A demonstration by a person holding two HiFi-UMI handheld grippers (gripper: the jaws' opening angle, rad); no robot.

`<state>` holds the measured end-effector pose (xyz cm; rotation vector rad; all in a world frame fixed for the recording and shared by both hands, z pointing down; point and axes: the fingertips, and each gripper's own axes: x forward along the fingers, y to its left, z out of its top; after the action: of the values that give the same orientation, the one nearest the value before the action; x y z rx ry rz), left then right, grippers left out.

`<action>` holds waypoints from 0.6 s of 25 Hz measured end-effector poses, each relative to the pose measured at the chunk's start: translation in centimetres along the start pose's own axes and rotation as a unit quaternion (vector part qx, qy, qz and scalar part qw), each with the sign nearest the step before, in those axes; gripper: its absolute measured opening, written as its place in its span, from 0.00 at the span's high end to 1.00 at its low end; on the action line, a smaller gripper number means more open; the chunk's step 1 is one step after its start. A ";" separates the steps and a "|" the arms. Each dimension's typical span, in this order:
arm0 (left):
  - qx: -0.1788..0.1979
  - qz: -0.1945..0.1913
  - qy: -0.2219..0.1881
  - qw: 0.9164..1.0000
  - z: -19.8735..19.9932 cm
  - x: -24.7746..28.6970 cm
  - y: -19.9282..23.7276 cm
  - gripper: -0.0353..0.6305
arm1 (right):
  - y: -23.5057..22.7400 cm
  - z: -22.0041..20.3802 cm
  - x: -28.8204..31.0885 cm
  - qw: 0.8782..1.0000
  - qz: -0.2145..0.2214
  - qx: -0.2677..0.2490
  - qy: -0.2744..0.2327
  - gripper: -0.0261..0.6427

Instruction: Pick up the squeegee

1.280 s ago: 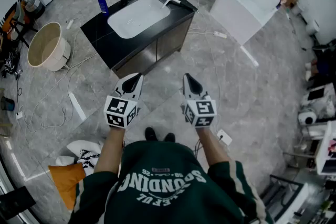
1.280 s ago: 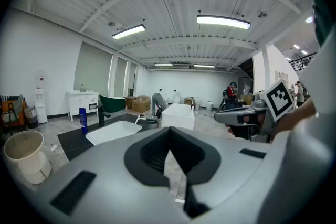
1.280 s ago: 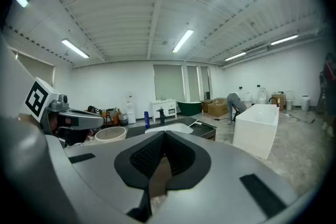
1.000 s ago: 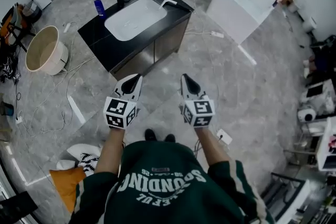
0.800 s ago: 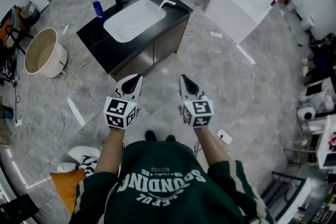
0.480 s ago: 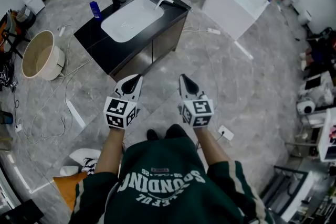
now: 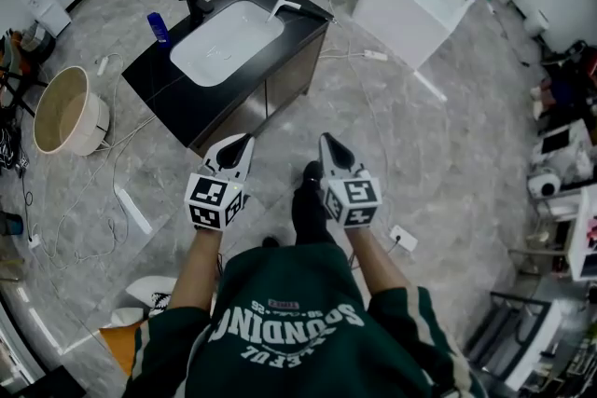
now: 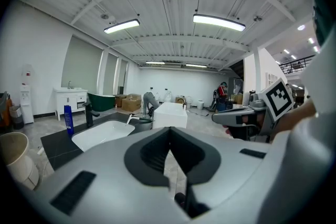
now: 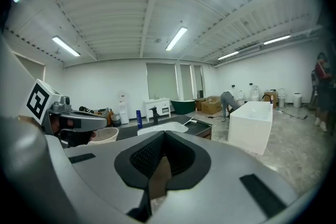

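The white T-shaped squeegee lies on the black vanity tabletop, at the edge of its white oval basin and well apart from both tools. The person's dark-clad leg has just swung forward between them, so this looks like the approach, with no reach begun. The left tool and right tool point ahead side by side, tilted slightly down, each clenched on nothing.

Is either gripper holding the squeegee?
No, the squeegee lies on the vanity counter, ahead of the left gripper and right gripper, both shut and empty.
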<state>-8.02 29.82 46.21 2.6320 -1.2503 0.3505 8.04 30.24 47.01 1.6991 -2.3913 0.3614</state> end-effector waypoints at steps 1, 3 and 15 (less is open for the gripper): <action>0.001 0.000 0.001 1.000 0.0 0.7 0.3 0.94 | -0.5 0.0 0.7 1.000 -0.001 0.001 -0.001 0.96; 0.004 -0.001 0.006 1.000 0.0 2.1 1.0 0.94 | -1.4 -0.1 2.2 1.000 -0.002 0.008 -0.002 0.96; -0.003 0.010 0.023 1.000 3.0 14.5 6.3 0.94 | -9.6 2.4 13.7 1.000 0.010 0.024 0.015 0.96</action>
<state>-3.66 14.45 48.22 2.5927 -1.2619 0.4060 12.63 14.12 49.51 1.6773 -2.3990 0.4490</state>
